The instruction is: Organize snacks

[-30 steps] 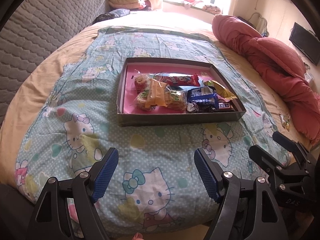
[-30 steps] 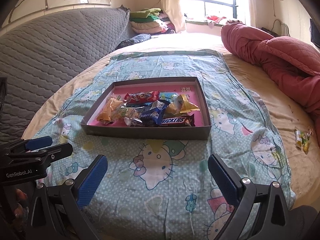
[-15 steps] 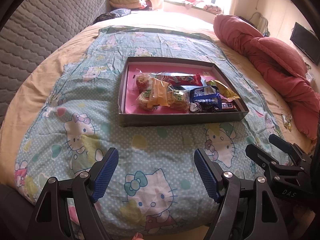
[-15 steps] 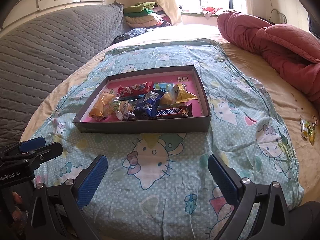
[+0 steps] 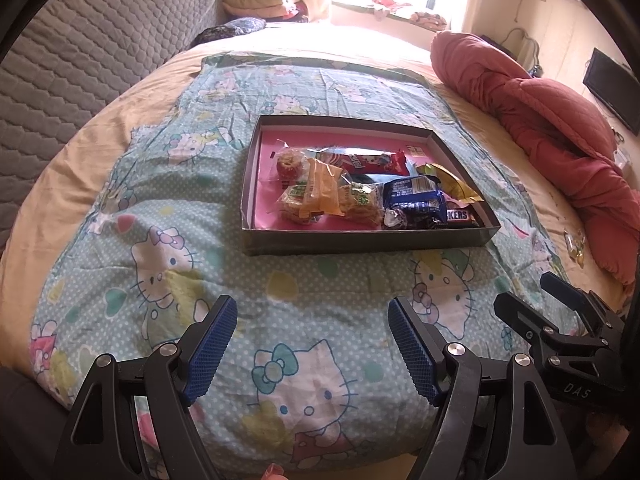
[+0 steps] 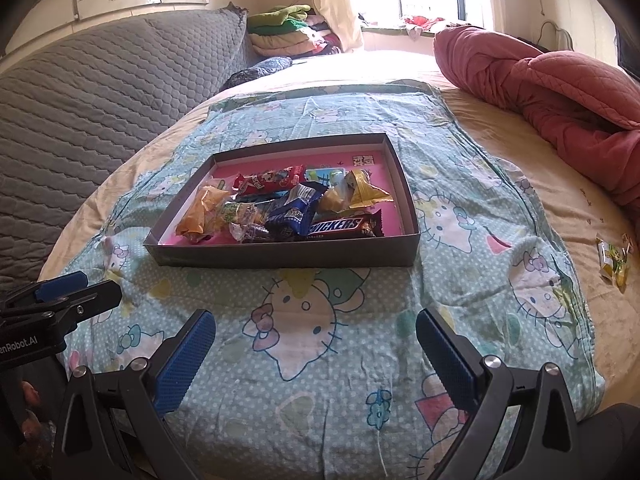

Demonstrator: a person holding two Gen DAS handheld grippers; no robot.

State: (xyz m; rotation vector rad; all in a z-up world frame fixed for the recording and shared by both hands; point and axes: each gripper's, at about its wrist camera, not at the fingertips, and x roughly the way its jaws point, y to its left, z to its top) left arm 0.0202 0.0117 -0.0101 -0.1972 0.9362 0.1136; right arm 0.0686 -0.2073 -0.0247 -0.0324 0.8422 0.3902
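A shallow dark box with a pink floor (image 5: 256, 176) (image 6: 404, 184) lies on a cartoon-cat blanket in the middle of the bed. Several wrapped snacks are piled in it: a Snickers bar (image 6: 344, 225) (image 5: 460, 216), a blue packet (image 6: 294, 210) (image 5: 416, 196), a red packet (image 6: 268, 178) (image 5: 362, 160), yellow wrappers (image 6: 360, 192) and orange crackers (image 5: 320, 196). My left gripper (image 5: 312, 344) hovers open over the blanket, short of the box's near wall, nothing between its fingers. My right gripper (image 6: 316, 354) is open and empty too, beside it.
Small green-yellow sweets (image 6: 614, 260) (image 5: 576, 240) lie loose on the beige sheet at the right. A red quilt (image 6: 552, 92) is bunched along the right side. A grey quilted headboard (image 6: 100, 92) runs along the left, with folded clothes (image 6: 284, 28) at the back.
The right wrist view has shifted slightly, so the box now sits a little lower and nearer. The left gripper has held still. Both stay open.
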